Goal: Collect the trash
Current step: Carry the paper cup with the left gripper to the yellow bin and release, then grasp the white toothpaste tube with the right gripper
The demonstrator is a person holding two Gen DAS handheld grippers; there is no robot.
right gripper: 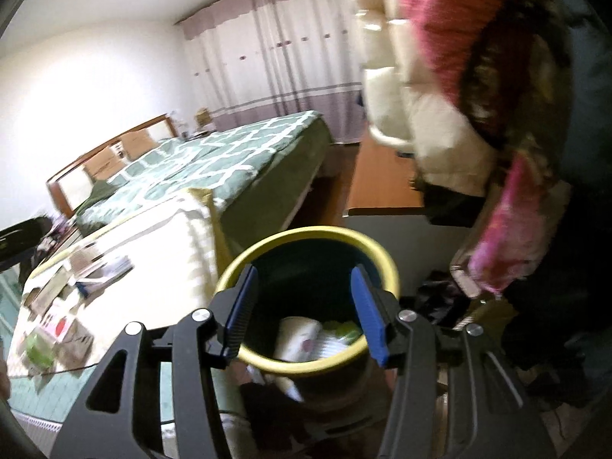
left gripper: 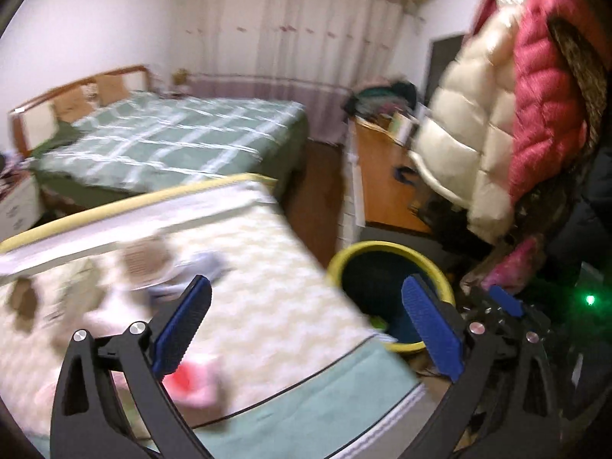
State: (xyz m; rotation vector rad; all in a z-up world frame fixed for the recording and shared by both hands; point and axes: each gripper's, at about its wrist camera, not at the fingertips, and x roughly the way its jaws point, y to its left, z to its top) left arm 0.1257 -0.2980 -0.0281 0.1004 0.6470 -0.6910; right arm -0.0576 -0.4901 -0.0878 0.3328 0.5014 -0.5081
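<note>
The trash is in two places: some already lies in the bin (right gripper: 306, 329), and more lies on the table (right gripper: 179, 260) beside it. In the bin I can see a white roll of paper (right gripper: 298, 338) and something green (right gripper: 344, 331). The bin is dark inside with a yellow rim, and it stands on the floor just past the table's corner. My right gripper (right gripper: 302, 313) hangs right over the bin with its blue pads wide apart and nothing between them, so I think I am at the drop step, or just done with it. My left gripper (left gripper: 306, 329) is over the table, also wide apart and holding nothing. Under it lies a pink and red packet (left gripper: 195, 382), near the left pad. I think the next move is to go down on that packet, close on it and carry it over to the bin. The picture is blurry, so I must aim with care. Only the right view looks down into the bin and shows what is in it. The left view shows only its rim (left gripper: 386, 246), but it shows the pink packet up close, and the other blue gripper (left gripper: 505, 300) by the bin.
</note>
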